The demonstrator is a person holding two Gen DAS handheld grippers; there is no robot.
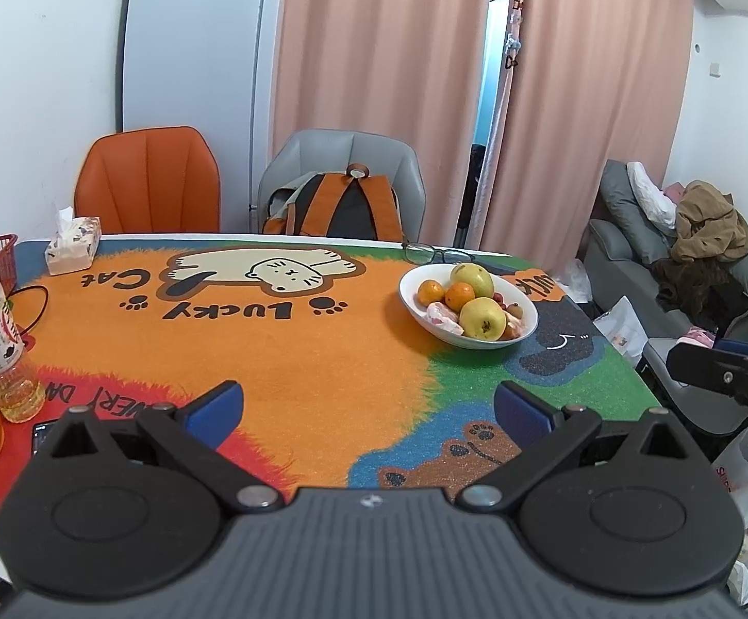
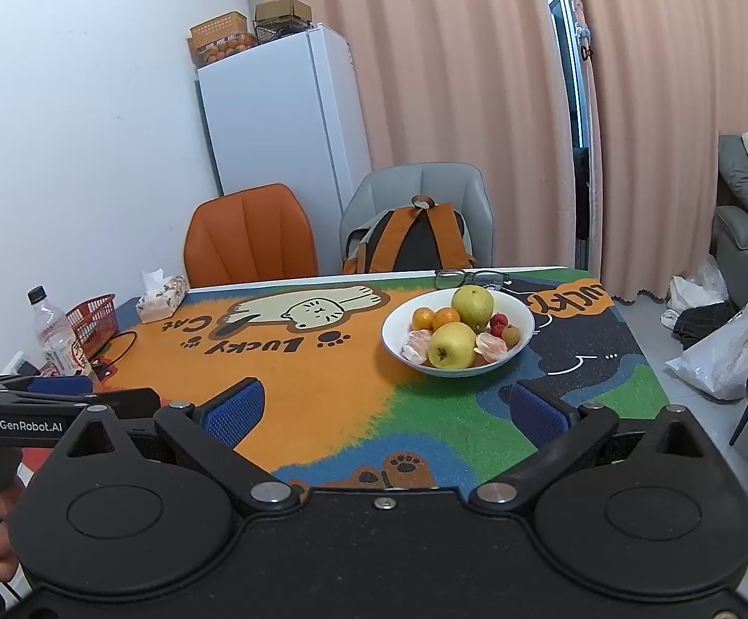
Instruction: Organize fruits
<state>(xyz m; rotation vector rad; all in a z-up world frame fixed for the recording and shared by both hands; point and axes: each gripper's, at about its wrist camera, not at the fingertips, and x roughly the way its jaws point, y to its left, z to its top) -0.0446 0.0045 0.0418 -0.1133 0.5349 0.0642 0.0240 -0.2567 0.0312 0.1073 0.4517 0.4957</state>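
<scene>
white bowl (image 2: 520,321) heaped with pears, tangerines; both hand-held grippers (image 1: 368,405) (image 2: 384,410) spread, empty

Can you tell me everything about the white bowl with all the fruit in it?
The white bowl is shallow, wide and glossy, perhaps ceramic. It sits upright on the colourful cat mat, toward the far right part of the table, with a pair of glasses lying just behind it. Inside are two yellow-green pears, two small oranges, peeled orange pieces and some small red fruits. The fruit is piled above the rim. Neither gripper touches it.
</scene>
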